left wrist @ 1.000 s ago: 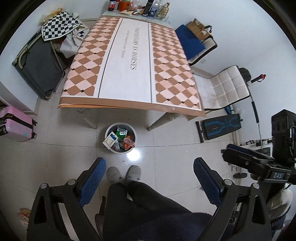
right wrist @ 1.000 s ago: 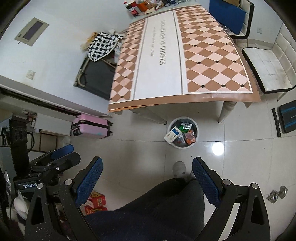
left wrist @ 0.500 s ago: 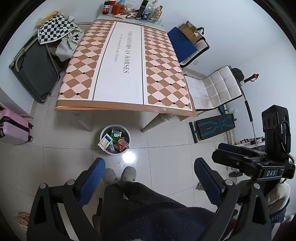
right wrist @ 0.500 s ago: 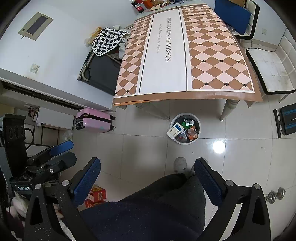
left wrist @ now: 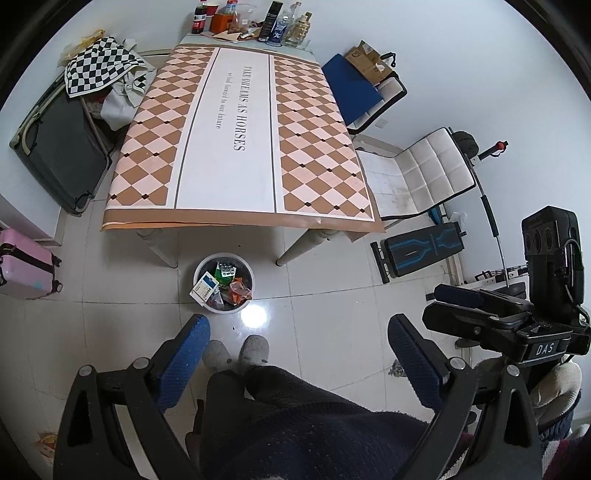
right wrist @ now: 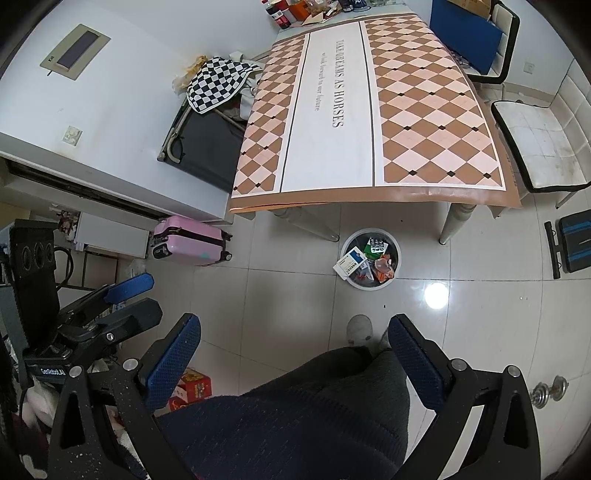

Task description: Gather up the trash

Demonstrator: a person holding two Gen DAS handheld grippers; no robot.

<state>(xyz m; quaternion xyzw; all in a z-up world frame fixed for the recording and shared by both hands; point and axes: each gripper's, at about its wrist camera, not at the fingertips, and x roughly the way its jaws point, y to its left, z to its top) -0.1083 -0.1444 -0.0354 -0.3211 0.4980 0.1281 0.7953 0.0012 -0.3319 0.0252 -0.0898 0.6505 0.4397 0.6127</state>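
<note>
Jaws: both grippers, left point(left wrist: 297, 354) and right point(right wrist: 295, 352), stand wide and hold nothing.
Bin point(left wrist: 224, 282): on the floor ahead of the jaws, full of trash point(left wrist: 221, 286), apart from them.
Desk point(left wrist: 236, 147): beyond the bin; top bare nearby.
Feet point(left wrist: 236, 354): between the left jaws.

- A lived-in home room, used for dining and storage.
- Dining tabletop point(left wrist: 236, 147) with a patterned cloth at 12 o'clock, bottles point(left wrist: 273, 22) at its far end.
- Pink suitcase point(left wrist: 22, 266) at 9 o'clock.
- White chair point(left wrist: 424, 173) and exercise bench point(left wrist: 421, 249) at 2 o'clock.
</note>
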